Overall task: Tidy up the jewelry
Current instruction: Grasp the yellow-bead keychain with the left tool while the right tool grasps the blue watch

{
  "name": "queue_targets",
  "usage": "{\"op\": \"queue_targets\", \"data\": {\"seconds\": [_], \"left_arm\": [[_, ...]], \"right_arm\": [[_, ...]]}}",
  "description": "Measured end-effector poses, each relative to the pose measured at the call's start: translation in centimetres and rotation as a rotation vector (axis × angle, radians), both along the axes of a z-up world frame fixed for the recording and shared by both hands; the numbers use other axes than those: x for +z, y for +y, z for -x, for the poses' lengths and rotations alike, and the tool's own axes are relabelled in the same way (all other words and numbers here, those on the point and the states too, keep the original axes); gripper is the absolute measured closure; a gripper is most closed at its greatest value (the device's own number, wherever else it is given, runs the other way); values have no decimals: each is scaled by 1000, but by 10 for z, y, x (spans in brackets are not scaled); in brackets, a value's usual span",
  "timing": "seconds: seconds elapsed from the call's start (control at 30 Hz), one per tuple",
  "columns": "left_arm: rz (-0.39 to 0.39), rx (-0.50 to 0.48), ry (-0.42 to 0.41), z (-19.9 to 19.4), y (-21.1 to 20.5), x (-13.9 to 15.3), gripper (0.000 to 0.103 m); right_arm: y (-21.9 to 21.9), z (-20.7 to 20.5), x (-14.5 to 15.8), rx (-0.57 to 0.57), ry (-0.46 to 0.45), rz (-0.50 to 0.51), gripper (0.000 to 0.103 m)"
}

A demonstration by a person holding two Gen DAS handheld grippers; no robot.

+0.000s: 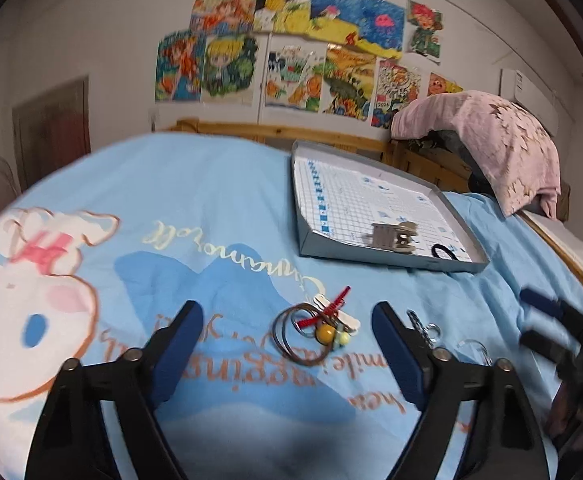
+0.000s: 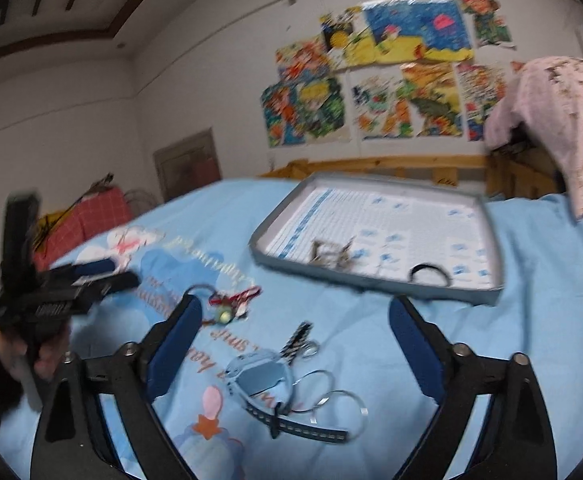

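A tangle of brown cord loops, a red piece and a yellow bead (image 1: 319,326) lies on the blue bedsheet, just ahead of my left gripper (image 1: 286,308). That gripper is open and touches nothing. A small chain with rings (image 1: 423,328) lies beside its right finger. My right gripper (image 2: 296,304) is open too, above a blue-strapped watch (image 2: 259,376), silver bangles (image 2: 331,396) and a striped clip (image 2: 299,340). The grey tray (image 1: 371,257) (image 2: 331,278) farther back holds a metal clip (image 1: 393,236) and a black hair tie (image 1: 445,252). Each gripper shows at the edge of the other's view, left (image 2: 119,274) and right (image 1: 531,318).
A pink cloth (image 1: 503,140) drapes over something at the bed's far right. A wooden bed rail (image 1: 251,130) runs along the back under a wall of drawings. A red checked bag (image 2: 91,216) sits off the left edge. A hand (image 2: 47,356) grips the left tool's handle.
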State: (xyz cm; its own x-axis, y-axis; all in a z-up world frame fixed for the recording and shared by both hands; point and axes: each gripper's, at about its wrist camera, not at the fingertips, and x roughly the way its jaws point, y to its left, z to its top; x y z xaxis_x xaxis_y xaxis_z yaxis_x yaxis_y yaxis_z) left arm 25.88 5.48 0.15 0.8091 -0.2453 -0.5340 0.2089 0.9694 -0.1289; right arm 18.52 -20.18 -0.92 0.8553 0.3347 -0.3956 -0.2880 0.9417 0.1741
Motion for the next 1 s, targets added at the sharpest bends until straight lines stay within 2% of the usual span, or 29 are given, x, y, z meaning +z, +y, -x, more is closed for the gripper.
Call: {"op": "queue_targets", "data": {"seconds": [0.13, 0.3, 0.43, 0.57, 0.63, 0.83, 0.87, 0.9, 0.93, 1.0], "left_arm": [[19, -37, 51, -27, -3, -16, 38], [32, -82, 122, -45, -10, -40, 49], [49, -97, 155, -46, -10, -55, 50], [55, -118, 151, -38, -11, -64, 50], [53, -119, 145, -36, -11, -66, 54], [65, -94, 145, -36, -7, -70, 77], [71, -94, 145, -36, -5, -70, 83], [76, -96, 140, -34, -4, -70, 94], [84, -110, 130, -32, -5, -68, 98], [79, -159, 84, -23, -12, -60, 99]], "right_arm": [[19, -11, -16, 68, 52, 51, 19], [36, -23, -30, 126, 119, 95, 27], [41, -31, -44, 149, 179, 99, 35], [44, -32, -51, 167, 202, 99, 35], [44, -32, -53, 171, 212, 100, 35], [42, -36, -59, 170, 241, 91, 35], [43, -37, -59, 171, 243, 91, 35], [44, -36, -60, 173, 244, 93, 37], [44, -36, -60, 176, 245, 95, 39], [46, -37, -60, 179, 245, 101, 41]]}}
